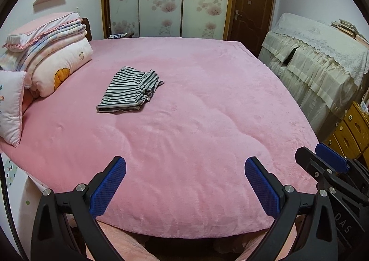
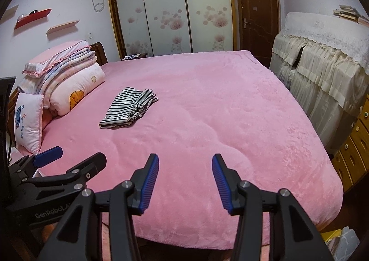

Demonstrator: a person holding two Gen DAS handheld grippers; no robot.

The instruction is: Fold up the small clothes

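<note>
Both grippers are hovering over the near edge of the pink bed (image 1: 207, 104), side by side. The left gripper (image 1: 185, 182) is standing wide open and gripping nothing; the right gripper (image 2: 185, 182) is standing partly open, also empty. The folded striped garment (image 1: 129, 90) is lying far ahead on the bed, near the stacked bedding (image 1: 53, 62).

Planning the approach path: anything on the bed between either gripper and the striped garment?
Nothing visible. Only bare pink blanket lies between the open left gripper, the open right gripper and the striped garment.
</note>
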